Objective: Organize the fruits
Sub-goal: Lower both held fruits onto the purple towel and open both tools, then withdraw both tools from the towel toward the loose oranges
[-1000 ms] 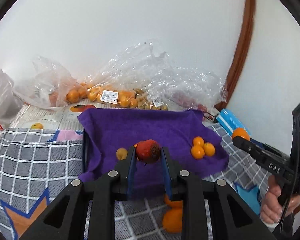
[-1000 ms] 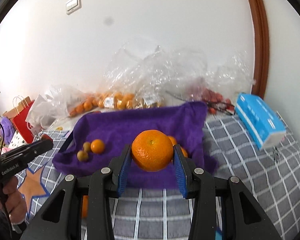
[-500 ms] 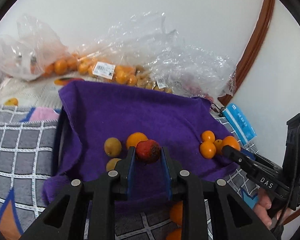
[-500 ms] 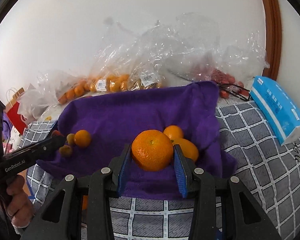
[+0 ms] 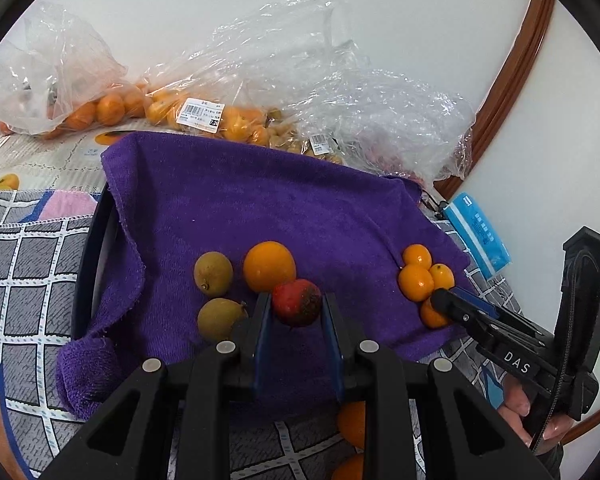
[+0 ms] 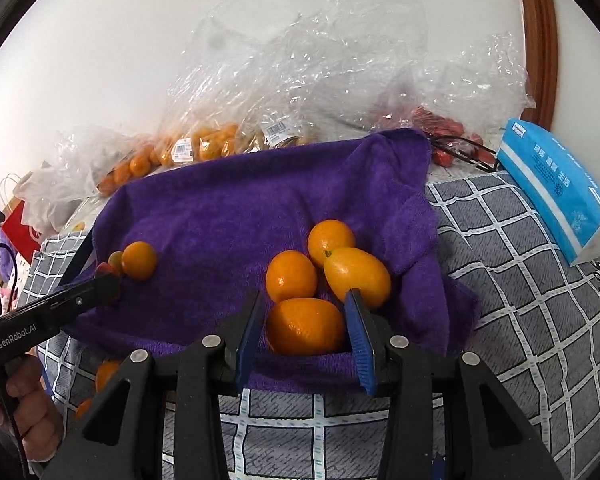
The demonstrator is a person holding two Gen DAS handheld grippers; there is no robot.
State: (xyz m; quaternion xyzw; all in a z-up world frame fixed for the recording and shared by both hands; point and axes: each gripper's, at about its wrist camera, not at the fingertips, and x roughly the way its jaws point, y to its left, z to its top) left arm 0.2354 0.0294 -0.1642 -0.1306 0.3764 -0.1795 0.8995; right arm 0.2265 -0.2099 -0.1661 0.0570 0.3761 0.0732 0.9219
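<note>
A purple towel [image 5: 260, 200] covers a dark-rimmed tray [image 5: 96, 240]. My left gripper [image 5: 296, 306] is shut on a small red fruit [image 5: 296, 300], low over the towel's front. Just beyond it lie an orange [image 5: 269, 266] and two brown-green fruits [image 5: 213, 273]. My right gripper [image 6: 306, 320] is shut on an orange [image 6: 306, 326], which sits low on the towel against three small oranges [image 6: 292, 276]. In the left wrist view the right gripper [image 5: 440, 300] reaches in at the towel's right end. In the right wrist view the left gripper [image 6: 108, 276] is at the left end.
Clear plastic bags of oranges [image 5: 204, 116] and red fruits [image 6: 440, 124] are piled along the wall behind the tray. A blue tissue pack [image 6: 556, 188] lies to the right on the checked cloth. Loose oranges [image 5: 352, 420] lie in front of the tray.
Both grippers have come down and forward over the towel, each still holding its fruit. The right one's orange now sits low beside the three small oranges.
</note>
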